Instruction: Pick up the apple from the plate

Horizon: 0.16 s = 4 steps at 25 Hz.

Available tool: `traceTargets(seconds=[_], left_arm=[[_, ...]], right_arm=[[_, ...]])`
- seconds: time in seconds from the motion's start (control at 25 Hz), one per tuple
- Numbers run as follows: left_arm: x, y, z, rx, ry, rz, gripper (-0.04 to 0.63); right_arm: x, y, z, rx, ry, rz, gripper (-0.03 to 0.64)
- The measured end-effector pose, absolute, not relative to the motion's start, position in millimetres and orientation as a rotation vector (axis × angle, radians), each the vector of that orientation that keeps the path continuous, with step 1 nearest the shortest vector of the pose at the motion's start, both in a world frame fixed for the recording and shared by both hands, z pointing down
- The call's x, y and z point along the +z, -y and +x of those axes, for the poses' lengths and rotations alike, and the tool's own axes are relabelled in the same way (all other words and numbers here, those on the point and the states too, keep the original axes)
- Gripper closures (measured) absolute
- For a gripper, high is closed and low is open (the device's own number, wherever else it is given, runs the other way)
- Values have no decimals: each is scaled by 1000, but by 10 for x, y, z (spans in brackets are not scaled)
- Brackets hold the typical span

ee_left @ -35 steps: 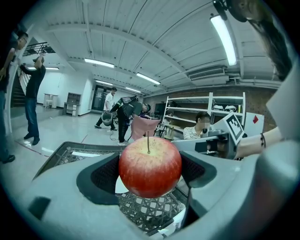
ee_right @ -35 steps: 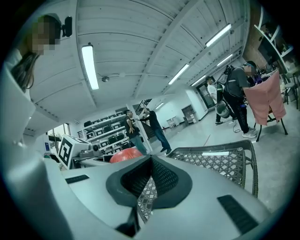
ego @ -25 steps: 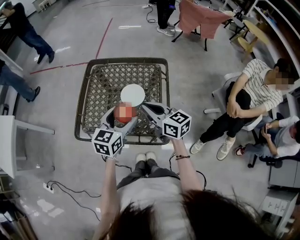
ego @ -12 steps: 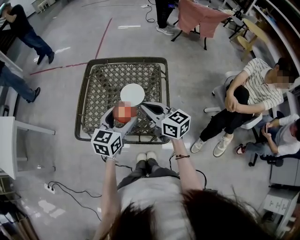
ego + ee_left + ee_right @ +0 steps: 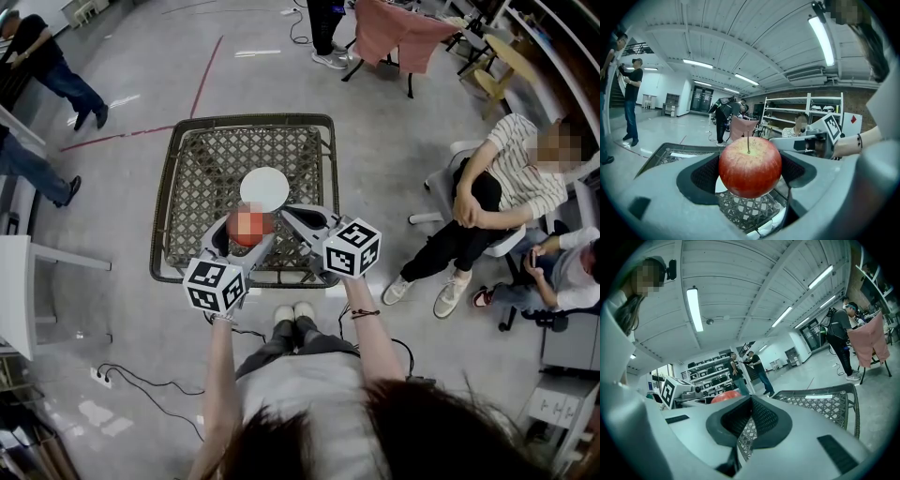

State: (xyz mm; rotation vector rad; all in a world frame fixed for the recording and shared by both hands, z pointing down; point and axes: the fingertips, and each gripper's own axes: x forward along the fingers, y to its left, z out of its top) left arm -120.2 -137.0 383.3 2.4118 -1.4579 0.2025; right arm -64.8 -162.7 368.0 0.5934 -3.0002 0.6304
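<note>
My left gripper point(image 5: 247, 236) squeezes the apple point(image 5: 750, 166), off the plate point(image 5: 264, 187). My right gripper point(image 5: 747, 423) is closed on nothing.

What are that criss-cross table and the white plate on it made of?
The table: probably woven rattan or wicker, dark brown, judging by its open diamond lattice and thick rim. The plate: smooth plain white, ceramic or plastic; the look leaves that open.

**One apple, one plate, two grippers**

One apple point(image 5: 249, 226), one white plate point(image 5: 264, 188) and one lattice table point(image 5: 202, 169) are showing. Two grippers are showing: left gripper point(image 5: 242, 240), right gripper point(image 5: 289, 214). Two bystanders point(image 5: 502, 187) are sitting; three are standing.
</note>
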Motion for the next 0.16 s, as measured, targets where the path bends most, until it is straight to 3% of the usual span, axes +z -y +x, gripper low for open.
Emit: traceTargets(seconds=[0.16], left_arm=[[3847,1373,-1201,202,1457,2411,187]], right_arm=[[3688,1633,-644,631,3001,596,607]])
